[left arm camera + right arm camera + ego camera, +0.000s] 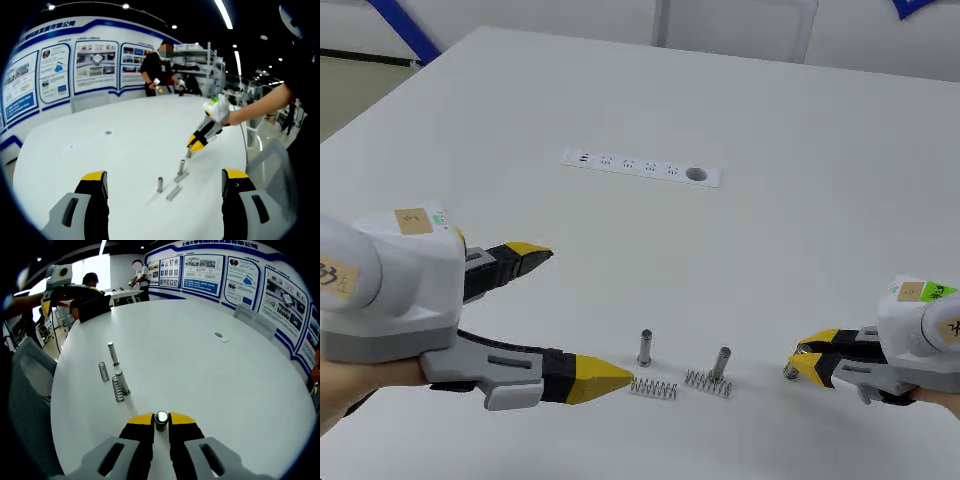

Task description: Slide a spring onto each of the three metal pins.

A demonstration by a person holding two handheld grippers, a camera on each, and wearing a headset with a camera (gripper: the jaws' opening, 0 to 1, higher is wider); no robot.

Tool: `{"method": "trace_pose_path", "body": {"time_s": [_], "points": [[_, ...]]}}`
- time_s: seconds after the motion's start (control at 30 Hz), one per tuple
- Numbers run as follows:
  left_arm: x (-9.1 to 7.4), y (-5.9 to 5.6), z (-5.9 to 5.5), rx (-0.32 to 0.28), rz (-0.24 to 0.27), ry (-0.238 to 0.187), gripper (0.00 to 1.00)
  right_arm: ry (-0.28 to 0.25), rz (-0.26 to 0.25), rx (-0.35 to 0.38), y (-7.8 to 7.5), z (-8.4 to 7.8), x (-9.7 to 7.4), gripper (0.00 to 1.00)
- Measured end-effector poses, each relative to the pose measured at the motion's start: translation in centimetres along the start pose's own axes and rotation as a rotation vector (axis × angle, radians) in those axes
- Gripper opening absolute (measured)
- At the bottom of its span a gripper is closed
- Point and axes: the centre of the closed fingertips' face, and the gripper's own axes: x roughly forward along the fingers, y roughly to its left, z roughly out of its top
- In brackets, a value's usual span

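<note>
Right gripper [161,423] pinches one pin [161,417] between its yellow tips.

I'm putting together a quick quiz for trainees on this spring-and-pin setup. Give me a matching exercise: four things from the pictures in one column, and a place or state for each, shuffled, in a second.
Things:
1. left tongs
2. right tongs
3. springs
4. power strip

Places or states:
A. lying flat beside the two standing pins
B. open, holding nothing
C. on the table, beyond the pins
D. shut on a pin

Pairs: 1-B, 2-D, 3-A, 4-C.
</note>
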Motion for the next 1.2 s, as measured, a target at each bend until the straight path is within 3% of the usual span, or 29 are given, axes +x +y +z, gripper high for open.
{"method": "trace_pose_path", "body": {"time_s": [0.3, 0.4, 0.53, 0.67, 0.8, 0.9, 0.93, 1.0, 1.2], "points": [[0.1, -0.2, 0.0, 0.000, -0.007, 0.000, 0.97, -0.015, -0.010, 0.000, -0.1, 0.7, -0.6, 0.17], [0.2, -0.3, 0.1, 0.001, -0.010, -0.003, 0.97, -0.030, -0.020, -0.007, -0.2, 1.4, -1.3, 0.18], [0.3, -0.4, 0.3, 0.006, -0.014, -0.006, 0.97, -0.096, -0.046, -0.001, -0.3, 3.8, -2.5, 0.20], [0.3, -0.7, 0.4, 0.010, -0.019, -0.008, 0.97, -0.142, -0.035, -0.012, 1.0, 5.8, -2.9, 0.20], [0.3, -0.9, 0.4, 0.014, -0.022, -0.008, 0.97, -0.147, -0.010, -0.074, 3.1, 6.5, -2.4, 0.21], [0.2, -1.0, 0.3, 0.013, -0.023, -0.008, 0.97, -0.123, 0.034, -0.127, 5.1, 6.2, -1.6, 0.21], [0.1, -1.0, 0.2, 0.013, -0.022, -0.006, 0.97, -0.098, 0.058, -0.171, 6.1, 5.6, -1.2, 0.21], [0.0, -1.0, 0.1, 0.008, -0.021, -0.007, 0.97, -0.058, 0.091, -0.187, 7.3, 4.4, -0.4, 0.21], [-0.2, -0.8, -0.4, -0.002, -0.019, 0.001, 0.96, -0.003, 0.121, -0.180, 8.6, 2.6, 1.4, 0.21]]}}
